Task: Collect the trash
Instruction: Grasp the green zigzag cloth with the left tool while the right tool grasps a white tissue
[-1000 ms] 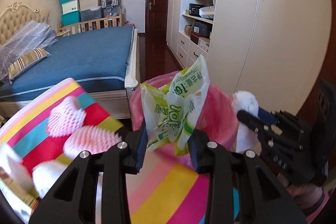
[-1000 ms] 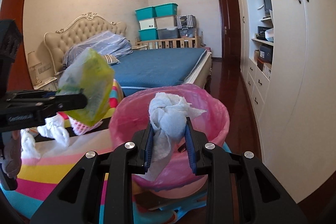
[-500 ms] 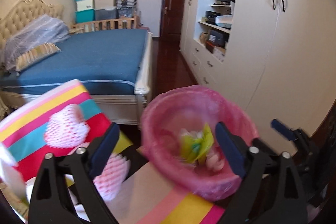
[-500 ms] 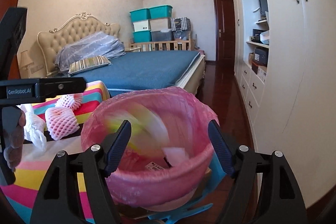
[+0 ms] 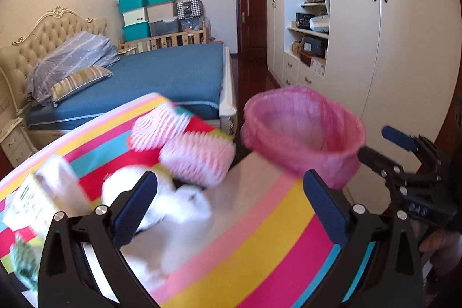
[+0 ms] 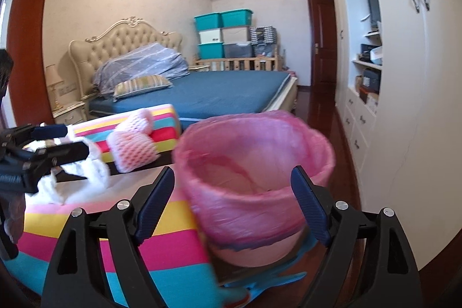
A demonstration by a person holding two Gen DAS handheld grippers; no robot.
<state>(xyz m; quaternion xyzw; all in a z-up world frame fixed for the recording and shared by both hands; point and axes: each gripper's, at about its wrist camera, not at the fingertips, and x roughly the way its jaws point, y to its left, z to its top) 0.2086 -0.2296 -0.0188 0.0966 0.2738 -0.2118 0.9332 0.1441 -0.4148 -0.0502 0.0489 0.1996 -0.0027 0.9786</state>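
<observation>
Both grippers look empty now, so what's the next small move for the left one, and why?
Probably lower the open left gripper onto the crumpled white tissue lying on the striped cloth right between its fingers, then close. It is the nearest loose trash. The two pink foam fruit nets sit further back, and the pink-lined bin stands close by on the right for the drop.

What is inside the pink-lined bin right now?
Only the pink bag's inner wall shows in either view; its near rim hides the bottom, so any contents cannot be seen.

Foam nets (image 5: 184, 146) and tissues (image 5: 173, 201) lie on the cloth (image 5: 260, 235); the bin (image 5: 300, 134) stands right; the bed (image 5: 173, 74) behind.
</observation>
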